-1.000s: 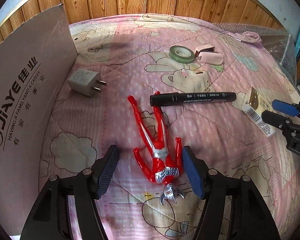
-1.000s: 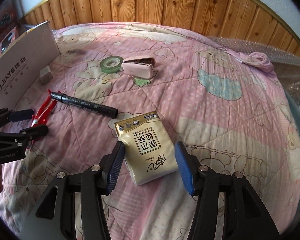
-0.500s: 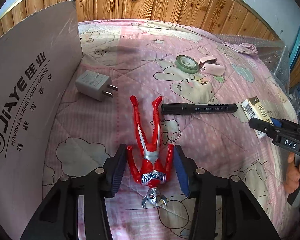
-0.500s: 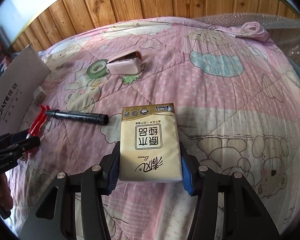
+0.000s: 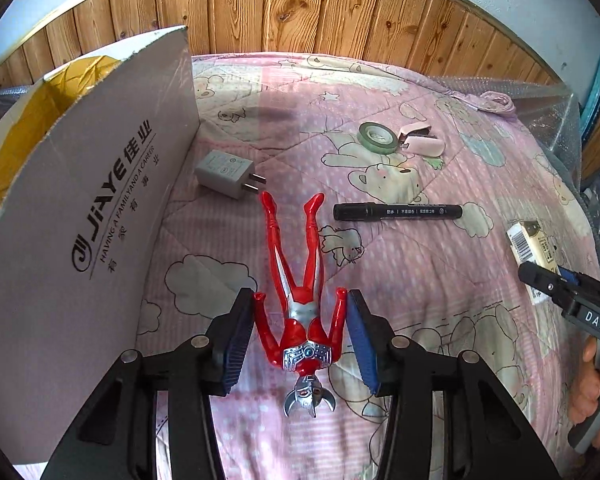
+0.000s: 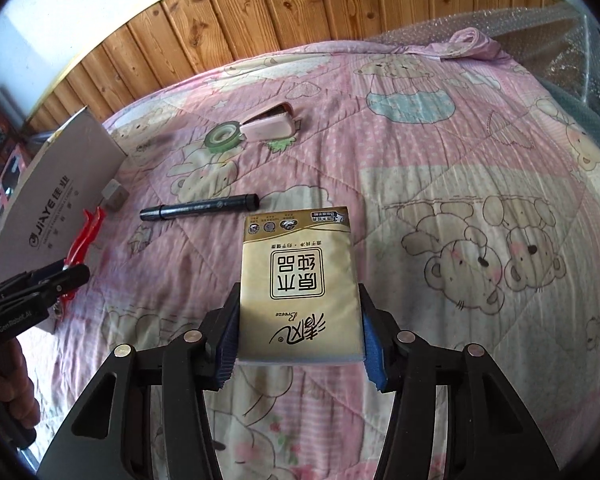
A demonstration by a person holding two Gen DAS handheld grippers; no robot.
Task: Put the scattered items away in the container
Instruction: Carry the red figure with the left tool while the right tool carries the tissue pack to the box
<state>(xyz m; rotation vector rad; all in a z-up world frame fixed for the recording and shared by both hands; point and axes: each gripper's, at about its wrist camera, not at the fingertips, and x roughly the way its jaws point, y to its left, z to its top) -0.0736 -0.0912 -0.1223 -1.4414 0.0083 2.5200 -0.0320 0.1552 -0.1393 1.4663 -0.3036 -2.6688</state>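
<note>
A red and silver toy figure [image 5: 300, 312] lies head toward the camera, and my left gripper [image 5: 300, 332] is shut on it, the pads pressing its arms. Just to the left stands the cardboard box [image 5: 80, 220], its yellow-lined opening showing over the wall. My right gripper [image 6: 300, 332] is shut on a gold tissue pack [image 6: 300, 284], held a little above the quilt. On the quilt lie a black marker [image 5: 396, 212], a white charger [image 5: 224, 168], a green tape roll [image 5: 377, 137] and a pink stapler [image 5: 422, 142]. The left gripper [image 6: 72, 276] also shows in the right wrist view.
A pink cartoon quilt [image 6: 460, 160] covers the bed. A wood-panel wall [image 5: 340, 12] runs along the far side. Bubble wrap [image 6: 560, 40] is bunched at the far right edge. A hand [image 5: 596, 392] holds the right gripper's handle at the frame edge.
Both grippers went from open to shut, the left on the toy figure, the right on the tissue pack. Both views have risen, and the box's opening has come into sight.
</note>
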